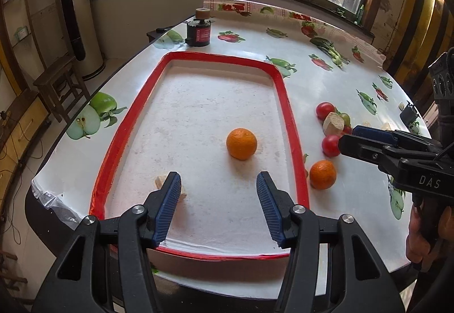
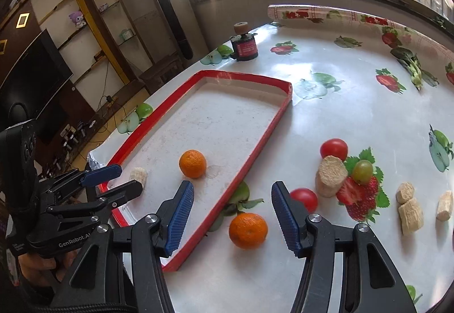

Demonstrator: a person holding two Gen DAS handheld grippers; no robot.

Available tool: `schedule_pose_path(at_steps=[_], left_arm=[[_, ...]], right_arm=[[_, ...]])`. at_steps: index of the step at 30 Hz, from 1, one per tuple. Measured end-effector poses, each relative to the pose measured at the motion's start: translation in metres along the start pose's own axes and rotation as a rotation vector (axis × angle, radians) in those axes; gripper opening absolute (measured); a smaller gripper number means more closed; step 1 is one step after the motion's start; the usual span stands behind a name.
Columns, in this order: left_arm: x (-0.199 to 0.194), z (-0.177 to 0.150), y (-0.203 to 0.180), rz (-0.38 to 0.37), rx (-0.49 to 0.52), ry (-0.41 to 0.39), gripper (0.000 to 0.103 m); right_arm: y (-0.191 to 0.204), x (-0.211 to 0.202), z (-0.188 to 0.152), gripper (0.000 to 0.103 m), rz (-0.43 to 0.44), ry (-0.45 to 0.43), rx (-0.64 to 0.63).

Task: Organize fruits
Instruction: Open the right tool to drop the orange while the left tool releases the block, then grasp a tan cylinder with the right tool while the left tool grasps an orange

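Both grippers open – left gripper (image 1: 218,188) over red-rimmed tray (image 1: 292,125).

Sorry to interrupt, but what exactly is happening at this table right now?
A person with a gripper in each hand is sorting fruit into a red-rimmed tray. One orange and a pale chunk lie inside. Both the left gripper and right gripper are open and empty; another orange and tomatoes wait outside.

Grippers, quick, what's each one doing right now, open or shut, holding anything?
Left gripper: open, holding nothing, above the red-rimmed tray.
Right gripper: open, holding nothing, above the orange that lies outside the tray.
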State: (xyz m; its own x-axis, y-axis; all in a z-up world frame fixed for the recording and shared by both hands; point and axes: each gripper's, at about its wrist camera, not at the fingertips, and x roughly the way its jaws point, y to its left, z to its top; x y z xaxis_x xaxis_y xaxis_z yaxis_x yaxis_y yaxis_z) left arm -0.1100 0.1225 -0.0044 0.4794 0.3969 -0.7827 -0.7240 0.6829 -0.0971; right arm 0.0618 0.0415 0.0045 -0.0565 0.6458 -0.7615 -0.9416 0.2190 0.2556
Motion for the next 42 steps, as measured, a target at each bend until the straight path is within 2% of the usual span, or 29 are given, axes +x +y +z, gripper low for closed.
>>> schedule_pose_path(at_steps=[15, 29, 36, 42], left_arm=[[-0.008, -0.006, -0.077, -0.109, 0.118, 0.001, 0.054], [0.014, -0.013, -0.128, -0.195, 0.167, 0.059, 0.054], [0.042, -0.013, -0.134, -0.161, 0.155, 0.11, 0.054], [0.058, -0.005, -0.13, -0.089, 0.152, 0.112, 0.054]], right_arm=[[-0.069, -0.062, -0.044, 0.059, -0.11, -0.047, 0.114], [-0.122, -0.094, -0.075, 0.059, -0.187, -0.063, 0.207], [-0.143, -0.081, -0.072, 0.059, -0.207, -0.05, 0.245], [-0.147, -0.049, -0.054, 0.059, -0.278, -0.006, 0.218]])
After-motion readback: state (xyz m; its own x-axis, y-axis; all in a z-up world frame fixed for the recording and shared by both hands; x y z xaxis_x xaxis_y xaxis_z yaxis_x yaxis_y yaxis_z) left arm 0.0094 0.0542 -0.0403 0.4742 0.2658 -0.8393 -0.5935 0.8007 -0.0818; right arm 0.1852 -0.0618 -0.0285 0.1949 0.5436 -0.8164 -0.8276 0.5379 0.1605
